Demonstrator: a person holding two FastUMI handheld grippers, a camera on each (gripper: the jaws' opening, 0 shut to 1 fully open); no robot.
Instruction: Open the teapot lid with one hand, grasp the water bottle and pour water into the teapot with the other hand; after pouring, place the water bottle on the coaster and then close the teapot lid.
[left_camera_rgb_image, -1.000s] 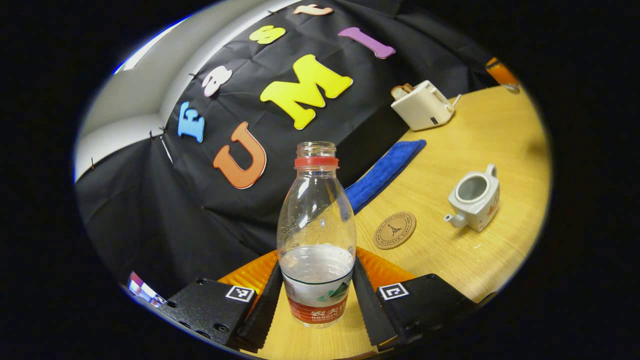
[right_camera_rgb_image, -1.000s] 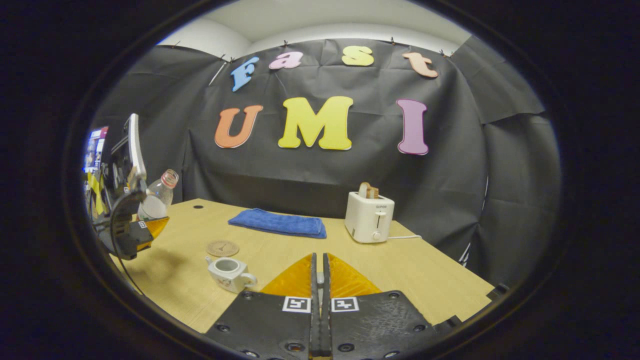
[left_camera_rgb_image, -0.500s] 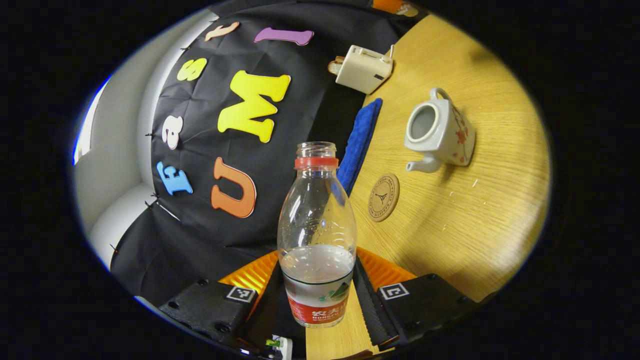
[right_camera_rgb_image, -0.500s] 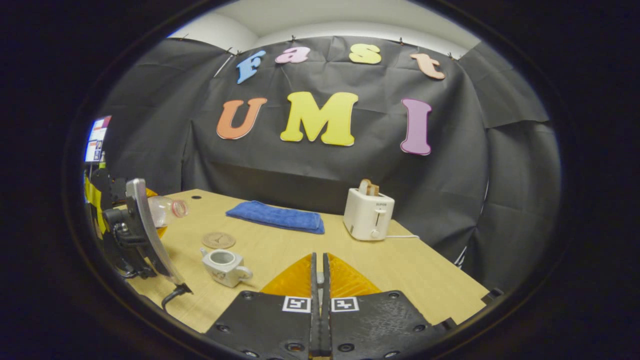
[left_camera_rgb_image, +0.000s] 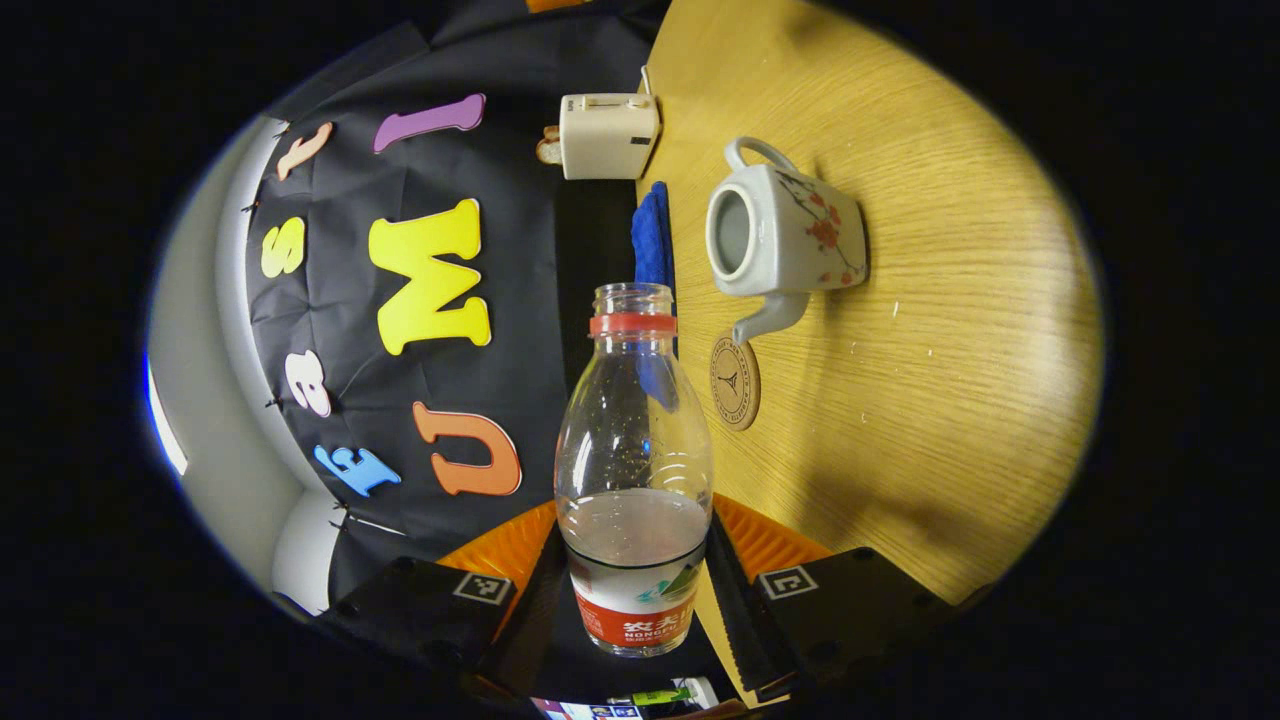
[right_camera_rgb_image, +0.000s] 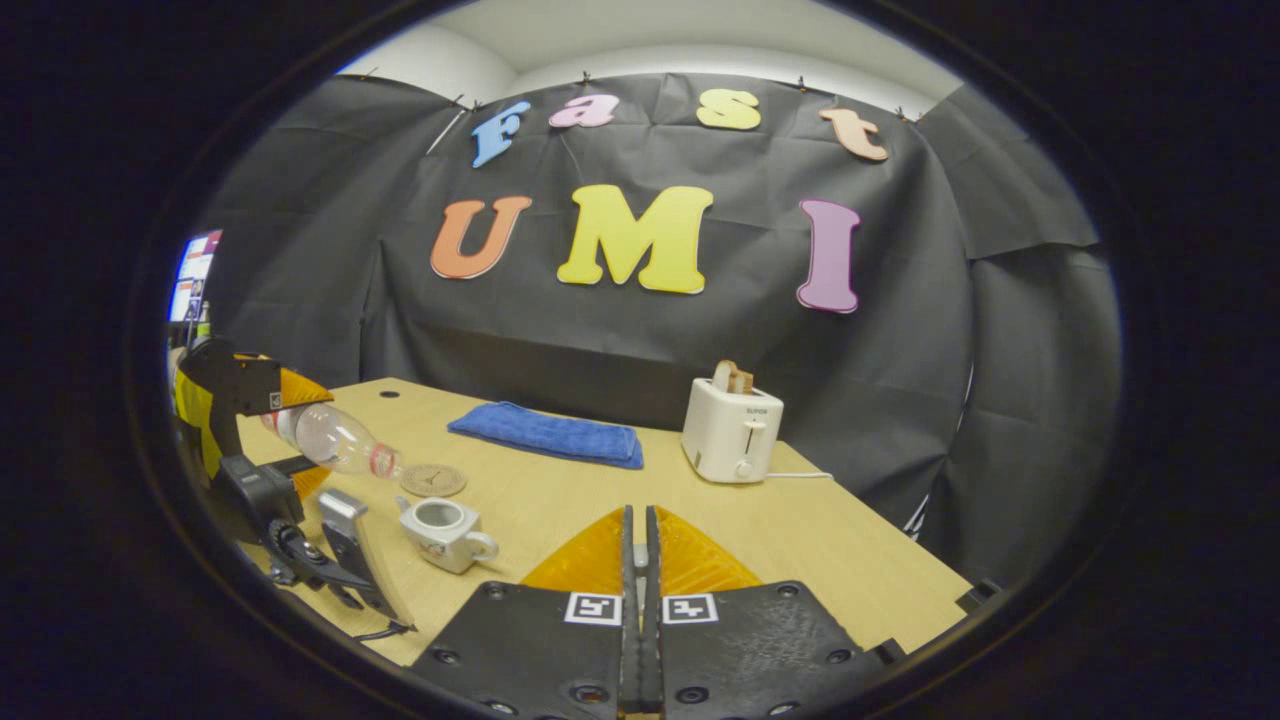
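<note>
Left hand-held gripper (left_camera_rgb_image: 634, 590): you're clamping the water bottle (left_camera_rgb_image: 633, 470), tipped, mouth just above the lidless teapot (right_camera_rgb_image: 446, 530).
Right hand-held gripper (right_camera_rgb_image: 638, 610): closed, fingers together.
Coaster (right_camera_rgb_image: 433, 480): bare, beside teapot.

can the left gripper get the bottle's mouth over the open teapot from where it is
Probably yes: the left gripper holds the water bottle tipped toward the lidless teapot, with open air between them.

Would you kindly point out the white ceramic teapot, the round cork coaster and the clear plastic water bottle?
white ceramic teapot (left_camera_rgb_image: 790, 235), left gripper view, side wall.
round cork coaster (left_camera_rgb_image: 736, 368), left gripper view, top face.
clear plastic water bottle (left_camera_rgb_image: 633, 440), left gripper view, clear body above the water.
</note>
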